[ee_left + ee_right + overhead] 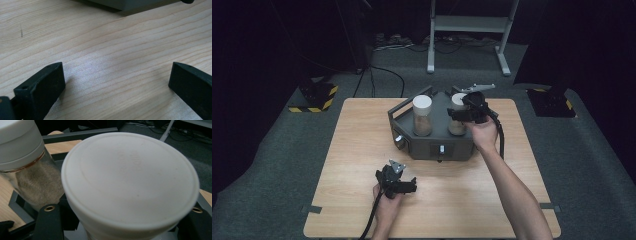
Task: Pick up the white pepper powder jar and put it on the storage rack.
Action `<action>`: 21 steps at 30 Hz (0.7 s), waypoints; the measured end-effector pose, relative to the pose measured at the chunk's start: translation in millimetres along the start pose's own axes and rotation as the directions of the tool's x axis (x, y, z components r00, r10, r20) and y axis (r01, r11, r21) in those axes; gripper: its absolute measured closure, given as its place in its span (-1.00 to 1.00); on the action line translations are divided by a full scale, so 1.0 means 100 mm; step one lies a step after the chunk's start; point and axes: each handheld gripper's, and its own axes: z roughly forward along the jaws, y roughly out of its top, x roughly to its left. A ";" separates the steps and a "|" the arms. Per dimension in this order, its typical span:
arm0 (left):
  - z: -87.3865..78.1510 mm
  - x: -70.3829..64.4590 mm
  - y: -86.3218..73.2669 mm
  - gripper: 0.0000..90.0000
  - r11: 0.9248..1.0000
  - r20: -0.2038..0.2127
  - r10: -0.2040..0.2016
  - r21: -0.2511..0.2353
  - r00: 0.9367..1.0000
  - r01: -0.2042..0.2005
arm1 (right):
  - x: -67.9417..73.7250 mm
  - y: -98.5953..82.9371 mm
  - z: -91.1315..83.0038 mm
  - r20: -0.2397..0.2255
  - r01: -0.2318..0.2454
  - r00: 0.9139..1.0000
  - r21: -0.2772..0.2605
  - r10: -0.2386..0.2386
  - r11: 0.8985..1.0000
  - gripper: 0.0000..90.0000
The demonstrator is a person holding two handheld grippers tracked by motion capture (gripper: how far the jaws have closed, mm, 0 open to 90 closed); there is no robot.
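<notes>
Table [362, 150] carries a grey rack [432, 142] at its far middle, holding two white-capped jars upright side by side. Left jar [422, 116] is roughly half full of brownish granules; right jar [457, 117] has similar fill low down, its cap [130, 180] on. Right hand-held gripper [469, 111] is at that jar's cap, jaws straddling it below the rim; whether they actually clamp it can't be told. Left hand-held gripper [411, 186] idles near-left over bare wood, jaws wide apart, empty. Judged early: jar not yet lifted or uncapped.
</notes>
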 end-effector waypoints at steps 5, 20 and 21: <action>0.00 0.00 0.00 -0.98 1.000 0.000 0.000 0.000 1.000 0.000 | 0.01 -0.03 0.06 0.004 -0.012 1.000 -0.016 0.013 1.000 -0.23; 0.00 0.00 0.00 -0.98 1.000 0.001 -0.004 0.000 1.000 0.004 | -0.06 -0.15 0.05 -0.009 0.004 1.000 -0.053 -0.004 0.999 -0.24; 0.00 0.00 0.00 -0.98 1.000 0.001 -0.004 0.000 1.000 0.004 | -0.06 -0.15 0.05 -0.009 0.004 1.000 -0.053 -0.004 0.999 -0.24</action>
